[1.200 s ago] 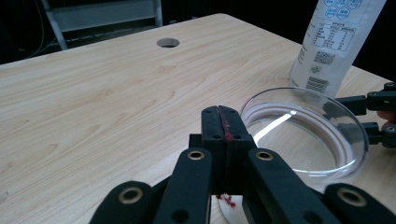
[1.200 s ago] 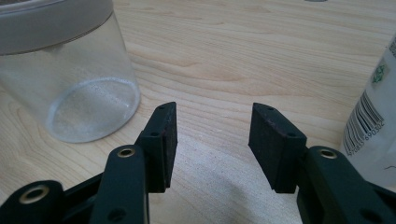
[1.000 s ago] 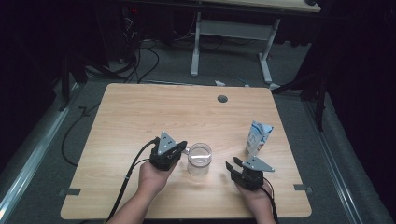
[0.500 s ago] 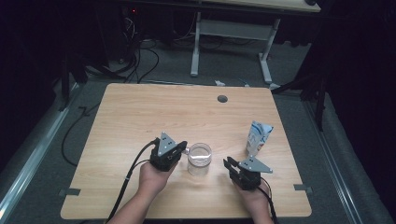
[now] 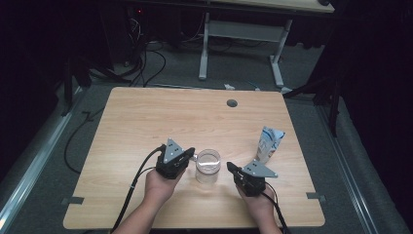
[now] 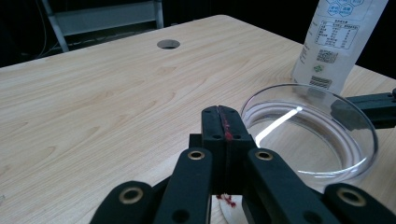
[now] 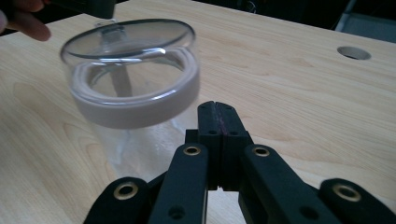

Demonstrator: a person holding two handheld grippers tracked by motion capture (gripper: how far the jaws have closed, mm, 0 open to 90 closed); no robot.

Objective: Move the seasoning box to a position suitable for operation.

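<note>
A clear glass jar (image 5: 208,165) with a clear lid (image 6: 310,135) and a pale seal ring stands near the table's front edge, between my two grippers. My left gripper (image 5: 193,157) is shut, its tips (image 6: 222,121) right beside the jar's left rim; a red smear marks the seam between the pads. On the jar's right, my right gripper (image 5: 230,167) has just been closing and is now shut with nothing between its tips (image 7: 218,112), a short way off the jar (image 7: 135,93). A white and blue pouch (image 5: 269,144) stands upright behind the right gripper.
The wooden table (image 5: 160,117) has a round cable hole (image 5: 232,103) near its far edge. Cables trail from both grippers over the front edge. A second desk frame (image 5: 243,34) stands on the floor beyond the table.
My right gripper has moved left, away from the pouch and nearer the jar, and its jaws have closed. The left gripper, jar and pouch have stayed where they were.
</note>
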